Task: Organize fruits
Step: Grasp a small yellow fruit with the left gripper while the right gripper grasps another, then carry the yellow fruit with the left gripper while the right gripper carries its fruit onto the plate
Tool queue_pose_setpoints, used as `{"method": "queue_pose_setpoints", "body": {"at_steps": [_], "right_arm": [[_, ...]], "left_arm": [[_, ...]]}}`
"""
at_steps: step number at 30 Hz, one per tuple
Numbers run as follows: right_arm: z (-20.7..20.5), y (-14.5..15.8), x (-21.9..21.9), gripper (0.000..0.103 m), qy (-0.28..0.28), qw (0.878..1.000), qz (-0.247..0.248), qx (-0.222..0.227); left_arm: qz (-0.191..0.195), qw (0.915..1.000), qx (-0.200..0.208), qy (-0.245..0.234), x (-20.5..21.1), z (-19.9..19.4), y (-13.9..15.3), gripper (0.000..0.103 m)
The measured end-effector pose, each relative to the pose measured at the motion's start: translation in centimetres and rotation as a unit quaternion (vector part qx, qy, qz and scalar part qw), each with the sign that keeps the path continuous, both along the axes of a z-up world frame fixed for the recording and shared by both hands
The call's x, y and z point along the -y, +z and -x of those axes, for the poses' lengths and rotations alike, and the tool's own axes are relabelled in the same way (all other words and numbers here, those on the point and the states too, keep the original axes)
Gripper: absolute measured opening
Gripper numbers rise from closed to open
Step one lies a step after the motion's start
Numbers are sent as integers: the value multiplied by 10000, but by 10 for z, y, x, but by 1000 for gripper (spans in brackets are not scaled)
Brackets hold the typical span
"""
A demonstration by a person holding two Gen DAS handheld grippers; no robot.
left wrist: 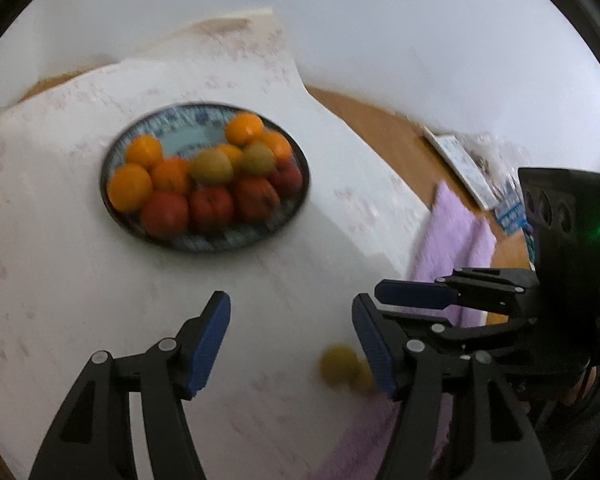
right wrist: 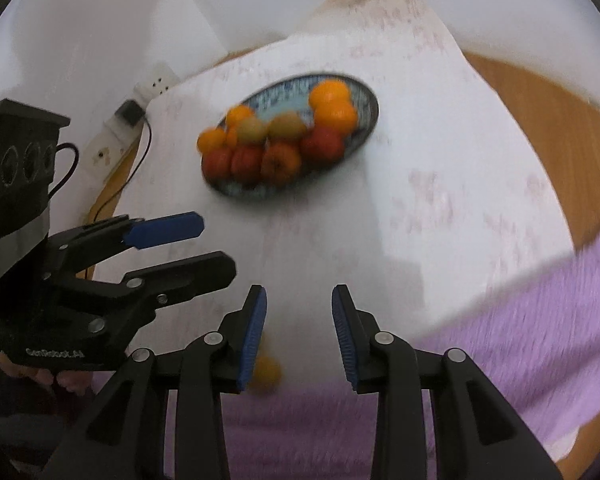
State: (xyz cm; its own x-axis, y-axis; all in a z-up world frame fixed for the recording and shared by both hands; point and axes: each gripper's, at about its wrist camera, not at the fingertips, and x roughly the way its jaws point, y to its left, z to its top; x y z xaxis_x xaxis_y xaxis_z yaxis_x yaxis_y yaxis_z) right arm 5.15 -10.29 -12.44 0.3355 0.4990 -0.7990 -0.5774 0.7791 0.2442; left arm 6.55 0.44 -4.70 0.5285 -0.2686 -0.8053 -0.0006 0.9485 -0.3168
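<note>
A blue patterned plate [left wrist: 188,118] [right wrist: 284,92] sits on the white cloth and holds several oranges [left wrist: 129,186], red fruits [left wrist: 211,208] and two yellow-green fruits [left wrist: 212,166]. One loose yellow-green fruit [left wrist: 342,366] [right wrist: 266,372] lies on the cloth near the front edge. My left gripper [left wrist: 292,344] [right wrist: 218,246] hovers open with nothing between its pads, the loose fruit just inside its right finger. My right gripper [right wrist: 299,336] [left wrist: 384,306] has a narrower gap, also empty, and the fruit lies partly hidden behind its left finger. Both views are blurred.
A purple towel [left wrist: 452,236] [right wrist: 520,320] drapes over the cloth's near right side. The wooden table [left wrist: 380,128] shows around the cloth. Printed packets [left wrist: 472,164] lie at the right. A power strip [right wrist: 156,84] with a black cable sits by the wall.
</note>
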Motion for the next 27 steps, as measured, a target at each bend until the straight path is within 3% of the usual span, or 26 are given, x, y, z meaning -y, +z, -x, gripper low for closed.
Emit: {"method": "queue_pose_setpoints", "body": {"at_steps": [9,11,14,18,27], "right_arm": [[30,-6,7,35,158,9997,-111,-151],[34,-8,1,35,254,9995,-52,-182],[39,-14,-8,35,362,9991,52,-198],[35,-13,-8,23,251,9995,37,-160],[23,-16,-20,25,427,9988,75,-239]], "left_arm": [[217,9994,-160,-231,17,16,-11,46],[261,9990,-213,-306,21,16,-15,30],[346,9983,-186,-420,25,16,-15,20],[277,9989,-151,-355,23,16,-14,20],[357,9992,-72,-148,7,14,-9,20]]}}
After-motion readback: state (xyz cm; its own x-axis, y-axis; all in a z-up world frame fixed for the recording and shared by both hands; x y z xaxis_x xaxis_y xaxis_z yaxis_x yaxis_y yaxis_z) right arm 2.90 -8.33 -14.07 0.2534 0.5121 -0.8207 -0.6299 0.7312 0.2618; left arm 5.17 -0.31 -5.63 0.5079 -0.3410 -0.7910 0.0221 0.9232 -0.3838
